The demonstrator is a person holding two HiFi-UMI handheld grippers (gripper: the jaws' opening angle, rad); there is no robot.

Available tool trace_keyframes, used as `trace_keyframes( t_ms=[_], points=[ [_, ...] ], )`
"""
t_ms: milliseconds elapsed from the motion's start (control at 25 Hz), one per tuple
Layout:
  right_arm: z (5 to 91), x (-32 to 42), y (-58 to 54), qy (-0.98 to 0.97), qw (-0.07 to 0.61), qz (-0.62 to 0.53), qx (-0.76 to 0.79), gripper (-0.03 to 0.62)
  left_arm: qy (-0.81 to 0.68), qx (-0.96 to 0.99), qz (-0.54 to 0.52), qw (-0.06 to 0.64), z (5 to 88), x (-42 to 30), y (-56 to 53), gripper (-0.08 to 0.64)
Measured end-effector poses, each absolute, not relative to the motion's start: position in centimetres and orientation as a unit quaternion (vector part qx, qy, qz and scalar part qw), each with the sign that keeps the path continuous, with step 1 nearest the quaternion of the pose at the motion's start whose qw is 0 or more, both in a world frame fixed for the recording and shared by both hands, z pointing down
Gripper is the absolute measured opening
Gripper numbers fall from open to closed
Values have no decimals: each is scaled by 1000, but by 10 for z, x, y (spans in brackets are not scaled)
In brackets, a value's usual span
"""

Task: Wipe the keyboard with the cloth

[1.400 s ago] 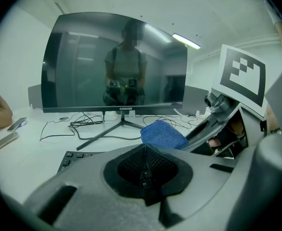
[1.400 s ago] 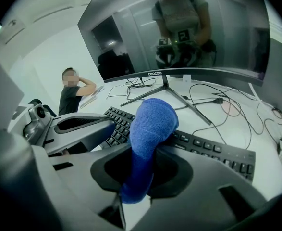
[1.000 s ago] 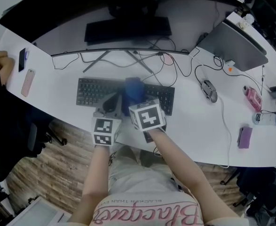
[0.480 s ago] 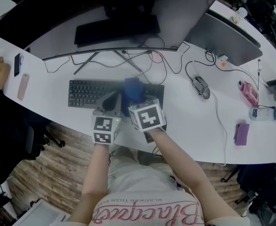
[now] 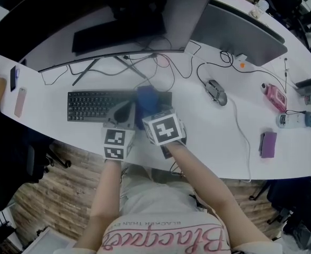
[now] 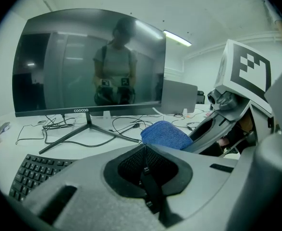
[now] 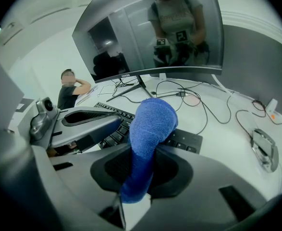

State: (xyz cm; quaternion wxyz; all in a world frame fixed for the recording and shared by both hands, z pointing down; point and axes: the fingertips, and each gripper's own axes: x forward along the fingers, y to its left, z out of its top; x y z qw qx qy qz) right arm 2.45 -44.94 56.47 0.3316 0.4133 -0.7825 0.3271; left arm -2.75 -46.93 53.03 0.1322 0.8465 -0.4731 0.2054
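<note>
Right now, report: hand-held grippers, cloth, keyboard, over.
Right hand-held gripper shut on blue cloth. Cloth over right part of keyboard. Left hand-held gripper shut, empty, alongside.

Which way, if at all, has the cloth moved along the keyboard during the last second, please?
Yes. The cloth, held by the right gripper, has slid rightward along the keyboard, now nearer its right end.

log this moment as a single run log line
task: wipe keyboard | right gripper: shut on blue cloth, cloth over keyboard's right part | left gripper: shut, empty, beside cloth
</note>
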Motion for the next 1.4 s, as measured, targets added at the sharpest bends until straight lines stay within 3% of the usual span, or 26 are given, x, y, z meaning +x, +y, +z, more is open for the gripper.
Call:
trace_keyframes(
  t_ms=[1400],
  points=[
    [566,144,-437,-749,326,337,468,92,-446,863,211,108,523,58,-462,6]
  ],
)
